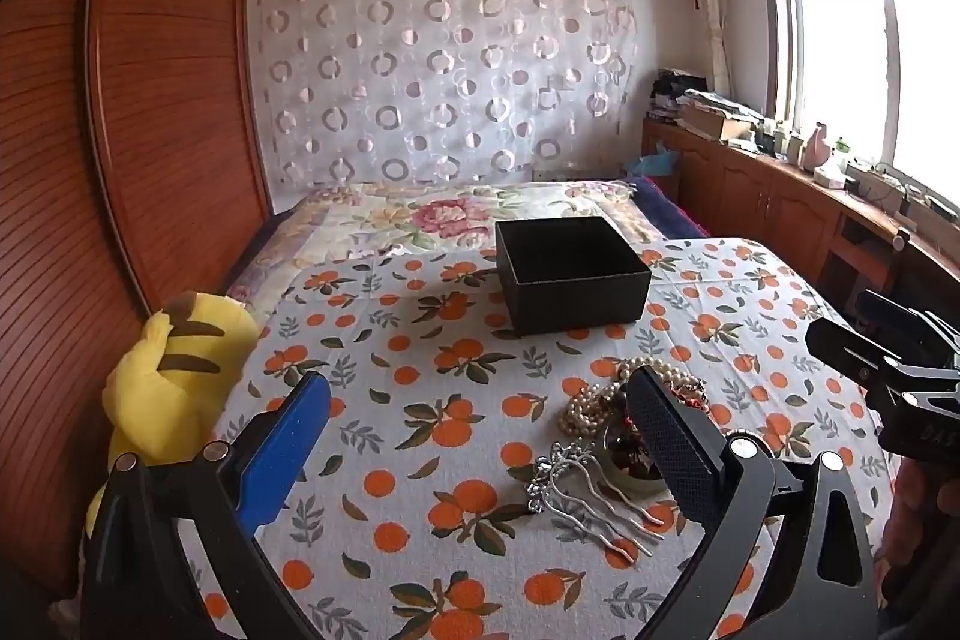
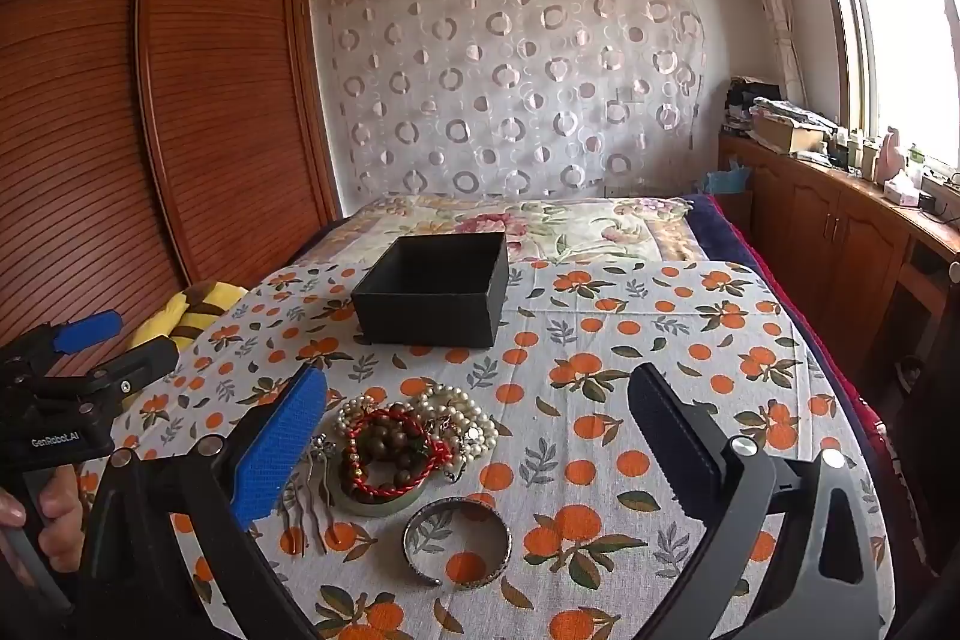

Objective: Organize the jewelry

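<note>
An open black box (image 1: 570, 271) (image 2: 433, 289) stands on the orange-print cloth (image 1: 420, 400). In front of it lies a jewelry pile: a pearl necklace (image 2: 462, 415) (image 1: 600, 397), a brown bead bracelet with red cord (image 2: 393, 451), a silver hair comb (image 1: 591, 499) (image 2: 309, 496) and a silver bangle (image 2: 457, 541). My left gripper (image 1: 480, 442) is open and empty above the cloth, its right finger by the pile. My right gripper (image 2: 480, 436) is open and empty, the pile between its fingers and below.
A yellow plush toy (image 1: 168, 376) lies at the cloth's left edge by the wooden wardrobe (image 1: 150, 100). A floral bedspread (image 2: 540, 220) lies behind the box. Wooden cabinets (image 2: 840, 232) with clutter run along the right under the window.
</note>
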